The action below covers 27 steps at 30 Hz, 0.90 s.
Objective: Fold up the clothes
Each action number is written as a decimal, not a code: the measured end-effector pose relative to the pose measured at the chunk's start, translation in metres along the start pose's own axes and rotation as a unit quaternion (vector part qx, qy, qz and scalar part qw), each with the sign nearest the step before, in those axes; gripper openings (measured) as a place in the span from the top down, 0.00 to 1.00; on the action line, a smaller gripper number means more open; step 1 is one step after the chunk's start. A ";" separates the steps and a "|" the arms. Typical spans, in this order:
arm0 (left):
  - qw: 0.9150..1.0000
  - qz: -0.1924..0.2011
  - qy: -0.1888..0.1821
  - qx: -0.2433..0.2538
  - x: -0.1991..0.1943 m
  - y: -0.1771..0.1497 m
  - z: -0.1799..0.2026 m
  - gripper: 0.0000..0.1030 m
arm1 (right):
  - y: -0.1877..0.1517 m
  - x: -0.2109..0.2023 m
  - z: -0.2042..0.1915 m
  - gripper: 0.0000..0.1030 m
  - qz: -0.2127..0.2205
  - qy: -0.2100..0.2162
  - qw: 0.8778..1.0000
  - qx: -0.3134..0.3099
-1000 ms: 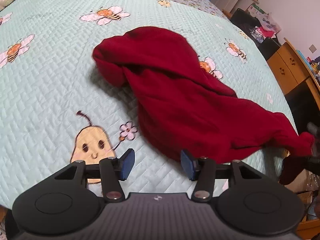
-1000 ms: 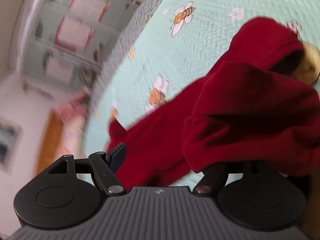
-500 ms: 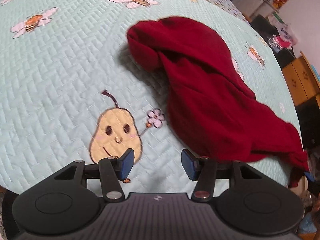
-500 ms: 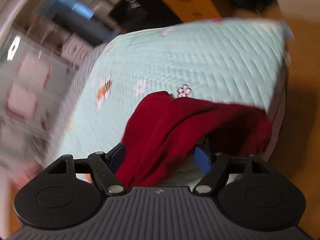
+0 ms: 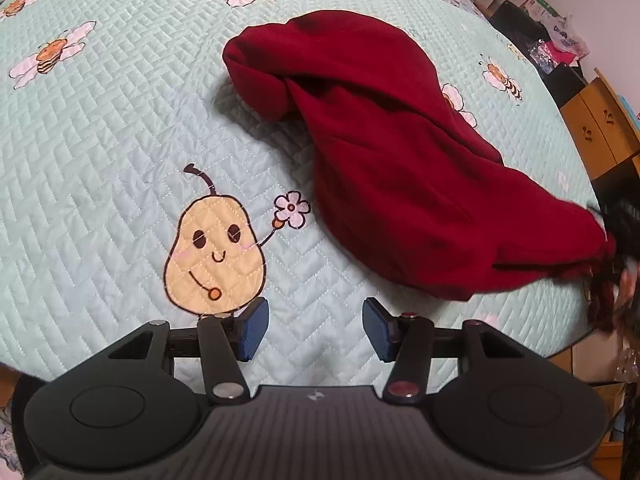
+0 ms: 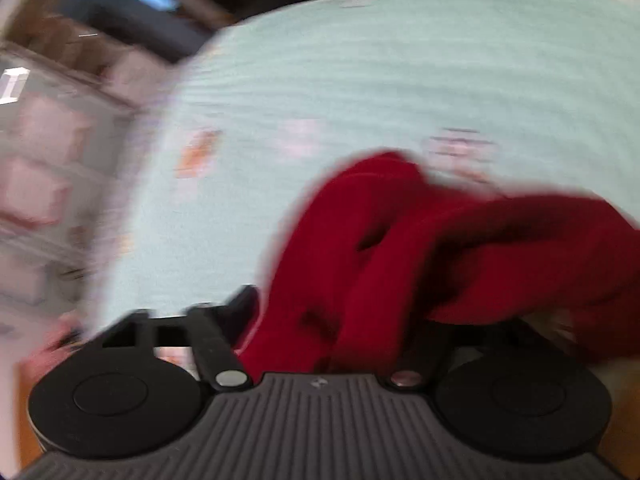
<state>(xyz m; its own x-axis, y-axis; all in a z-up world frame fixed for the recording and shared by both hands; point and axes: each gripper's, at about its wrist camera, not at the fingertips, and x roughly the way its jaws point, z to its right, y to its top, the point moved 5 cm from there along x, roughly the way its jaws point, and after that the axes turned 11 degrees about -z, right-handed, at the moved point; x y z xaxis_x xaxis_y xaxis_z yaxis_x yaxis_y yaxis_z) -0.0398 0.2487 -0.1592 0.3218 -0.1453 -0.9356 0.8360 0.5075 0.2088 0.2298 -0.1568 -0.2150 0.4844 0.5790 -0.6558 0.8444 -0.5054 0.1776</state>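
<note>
The right gripper [image 6: 332,320] is closing its jaws with the red garment [image 5: 400,160] bunched between them. The left gripper [image 5: 314,332] hovers released; the garment lies ahead, rightward, on the quilt [image 5: 100,140].

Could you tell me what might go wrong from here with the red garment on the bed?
1. The right tongs are closing on a thick bunch of the garment; they may pinch several layers, so it won't spread flat.
2. That end hangs over the bed edge; a slip could drop it.
3. The left tongs hold nothing, so a pull drags the whole heap.
</note>
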 end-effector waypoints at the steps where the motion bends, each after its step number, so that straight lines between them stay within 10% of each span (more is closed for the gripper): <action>1: 1.000 0.002 0.002 0.000 -0.003 -0.001 0.000 0.47 | 0.002 0.002 -0.014 0.52 -0.003 0.041 0.999 -0.012; 7: 1.000 0.021 0.003 -0.004 -0.015 0.001 -0.001 0.47 | 0.003 -0.060 -0.088 0.51 0.054 0.300 0.946 -0.111; 10: 1.000 0.017 -0.003 0.004 -0.011 0.000 0.005 0.47 | 0.002 -0.055 -0.066 0.25 0.030 0.229 0.966 -0.119; 14: 1.000 0.004 -0.010 0.022 -0.003 -0.005 0.014 0.47 | -0.017 -0.024 0.008 0.24 -0.051 0.007 0.994 -0.093; 21: 1.000 -0.006 -0.013 0.018 0.004 -0.005 0.014 0.47 | -0.043 -0.063 0.060 0.25 -0.002 0.035 0.999 0.001; 27: 1.000 0.000 -0.015 0.016 0.001 -0.006 0.010 0.47 | -0.028 -0.099 0.047 0.23 0.105 -0.102 0.989 -0.009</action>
<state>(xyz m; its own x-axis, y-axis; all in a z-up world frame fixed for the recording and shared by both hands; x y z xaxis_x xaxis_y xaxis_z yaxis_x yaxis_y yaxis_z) -0.0402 0.2374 -0.1582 0.3342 -0.1715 -0.9268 0.8494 0.4809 0.2174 0.1473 -0.2295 -0.1899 0.5946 0.3203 -0.7374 0.7351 -0.5880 0.3374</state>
